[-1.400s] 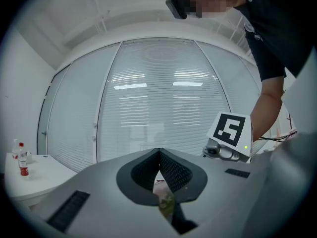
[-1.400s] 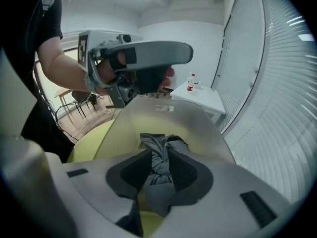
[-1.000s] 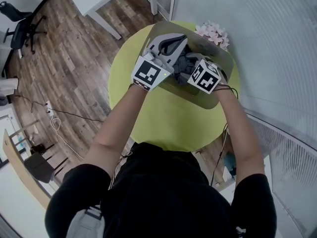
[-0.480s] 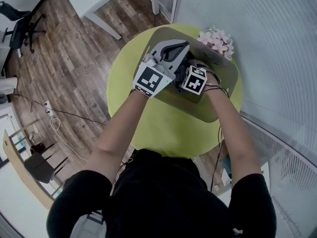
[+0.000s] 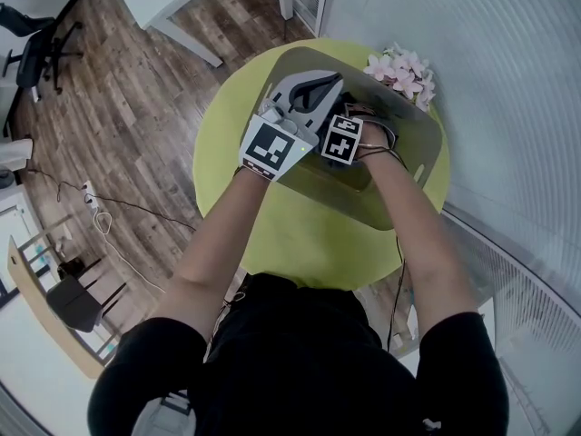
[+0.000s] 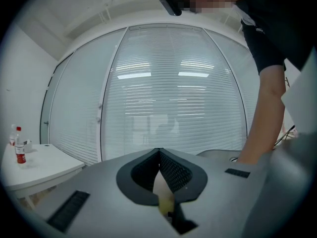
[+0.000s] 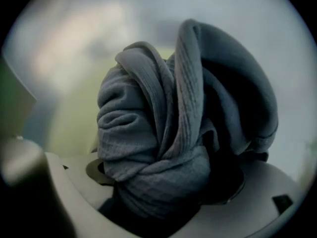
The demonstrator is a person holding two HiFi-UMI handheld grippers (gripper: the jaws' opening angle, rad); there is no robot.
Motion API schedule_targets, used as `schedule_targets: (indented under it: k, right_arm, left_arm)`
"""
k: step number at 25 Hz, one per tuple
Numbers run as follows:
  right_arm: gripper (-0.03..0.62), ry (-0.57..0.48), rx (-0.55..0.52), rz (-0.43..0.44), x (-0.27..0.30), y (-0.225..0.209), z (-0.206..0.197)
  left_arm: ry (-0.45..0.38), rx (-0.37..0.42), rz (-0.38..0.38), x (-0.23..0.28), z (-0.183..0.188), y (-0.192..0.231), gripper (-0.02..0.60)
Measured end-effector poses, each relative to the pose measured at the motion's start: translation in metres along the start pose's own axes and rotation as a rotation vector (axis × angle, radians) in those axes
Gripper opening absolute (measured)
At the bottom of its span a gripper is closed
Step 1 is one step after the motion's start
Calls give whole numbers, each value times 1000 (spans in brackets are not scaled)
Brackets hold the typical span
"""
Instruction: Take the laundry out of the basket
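Your right gripper has dropped nose-down into the basket on the counter. Its jaws have just been spreading and now stand wide, released. The grey laundry is bunched between them, not pinched. Your left gripper is at the basket's left rim, jaws clenched on what looks like a thin edge of it. The laundry is not out yet. Likely next: close on the bundle, then lift.
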State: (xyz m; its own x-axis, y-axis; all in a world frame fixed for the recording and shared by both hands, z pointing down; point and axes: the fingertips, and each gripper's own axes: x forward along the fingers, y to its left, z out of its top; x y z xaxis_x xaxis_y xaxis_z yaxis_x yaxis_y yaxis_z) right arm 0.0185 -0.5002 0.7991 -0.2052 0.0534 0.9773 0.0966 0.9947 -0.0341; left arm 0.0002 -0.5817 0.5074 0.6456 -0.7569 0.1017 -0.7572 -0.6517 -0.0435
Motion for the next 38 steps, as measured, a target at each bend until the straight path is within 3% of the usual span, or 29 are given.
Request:
schedule_targets:
  k: [4,6,9,21,38]
  right_arm:
    - [435,-25,-7,12,-2,-2,2]
    - [363,-31,6,29,-10,0,2]
    - [337,-25,27,73,-22,7,0]
    - [329,-55,71,129,-71,36,1]
    - [329,-67,75,61,-162,42,19]
  left_arm:
    - [8,-1,20,0,-2,3,9]
    - [10,-13,30,-2,-3,6,9]
    - [5,-19,37,-1,-3,8,9]
    - [24,4,15,-7,-7,-4,9]
    - [-44,57,25,-21,59,-9,9]
